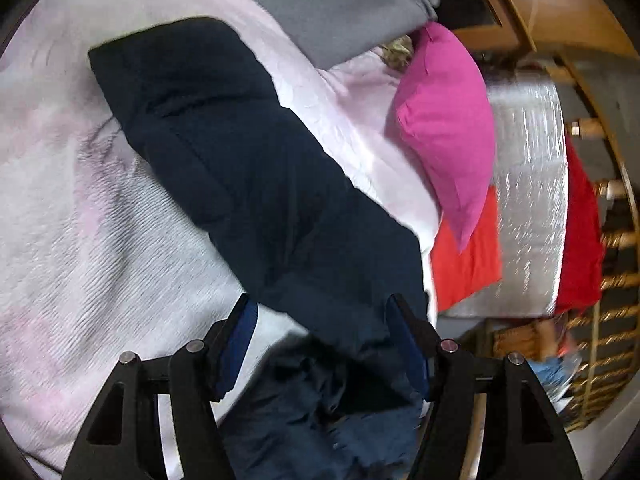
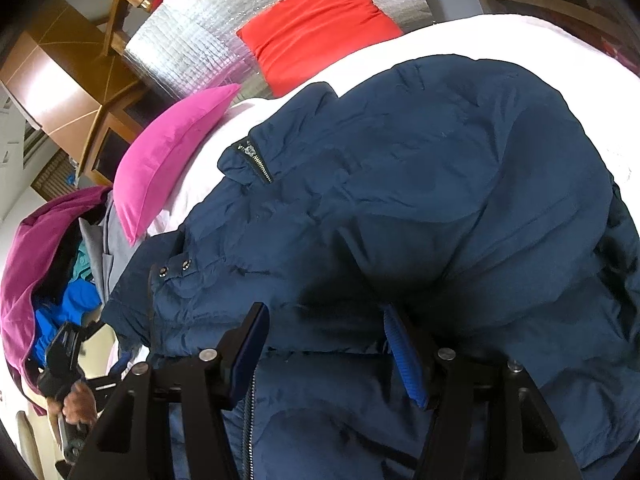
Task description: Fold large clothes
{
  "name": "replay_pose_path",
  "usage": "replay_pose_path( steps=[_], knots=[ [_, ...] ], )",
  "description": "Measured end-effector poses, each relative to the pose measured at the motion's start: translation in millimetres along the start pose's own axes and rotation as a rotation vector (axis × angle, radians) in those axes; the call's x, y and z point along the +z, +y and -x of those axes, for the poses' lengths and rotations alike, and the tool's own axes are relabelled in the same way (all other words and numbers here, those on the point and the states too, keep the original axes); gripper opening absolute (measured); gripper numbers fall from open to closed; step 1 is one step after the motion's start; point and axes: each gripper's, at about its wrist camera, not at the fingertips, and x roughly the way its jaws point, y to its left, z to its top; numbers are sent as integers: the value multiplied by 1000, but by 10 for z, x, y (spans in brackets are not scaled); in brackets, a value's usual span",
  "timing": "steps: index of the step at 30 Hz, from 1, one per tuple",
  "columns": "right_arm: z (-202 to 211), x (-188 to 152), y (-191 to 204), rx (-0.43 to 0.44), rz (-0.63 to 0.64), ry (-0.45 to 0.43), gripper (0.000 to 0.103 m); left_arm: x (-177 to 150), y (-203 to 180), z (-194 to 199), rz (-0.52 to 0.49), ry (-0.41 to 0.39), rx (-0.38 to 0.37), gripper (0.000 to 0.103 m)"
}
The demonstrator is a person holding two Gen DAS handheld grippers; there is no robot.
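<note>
Across the white bedspread [image 1: 80, 208] a navy jacket [image 1: 248, 176] lies flat, one long part, perhaps a sleeve, running from the left gripper [image 1: 324, 344] toward 11 o'clock. That gripper's jaws stand apart with cloth bunched between them but not pinched. The right gripper [image 2: 326, 350] is likewise unclenched, hovering over the jacket's body near the zip [image 2: 258, 162] at 11 o'clock. Pink pillow [image 1: 444, 128] and grey garment [image 1: 328, 4] lie at 1 and 12 o'clock, close by. To fold well, I would pinch a hem edge rather than padded bulk, keep both grips level, and fold away from the pillow so nothing snags.
</note>
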Motion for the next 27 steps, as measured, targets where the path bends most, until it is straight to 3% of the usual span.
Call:
replay_pose_path(
  steps=[8,12,14,16,21,27],
  knots=[
    [-12,-20,7,5,18,-9,66,146,47,-52,62,-38,-43,61],
    [16,-35,-34,32,16,-28,66,159,21,-65,26,-75,-6,32],
    [44,-52,-51,43,14,-38,59,158,1,-51,8,-99,5,29],
    [67,-56,-80,50,7,-35,46,128,-42,19,-20,-129,7,23],
    [99,-37,-183,72,-28,-23,44,-22,-464,217,-204,-227,3,19],
    [104,-51,-213,85,-41,-22,44,-529,-1152,365,-560,-290,-31,16]
  ],
)
